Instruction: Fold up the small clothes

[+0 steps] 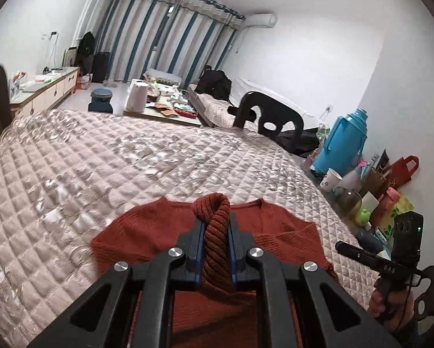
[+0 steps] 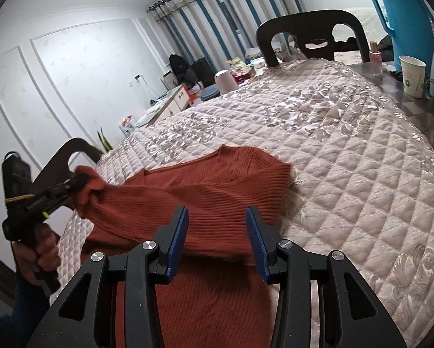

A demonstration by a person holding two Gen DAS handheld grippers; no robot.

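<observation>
Bunching sweater (image 1: 147,240) (sleeve) inside left tool (image 1: 215,232)

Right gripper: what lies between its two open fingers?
In the right wrist view, the rust-red sweater on the quilted cover spans the gap of the right gripper; neither finger visibly pinches it.

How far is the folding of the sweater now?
Early. Done: the sweater lies on the quilt. In hand: the left gripper is shut on a sleeve, lifted across the body. The right gripper is open above it. Left: laying the sleeve down, remaining folds.
</observation>
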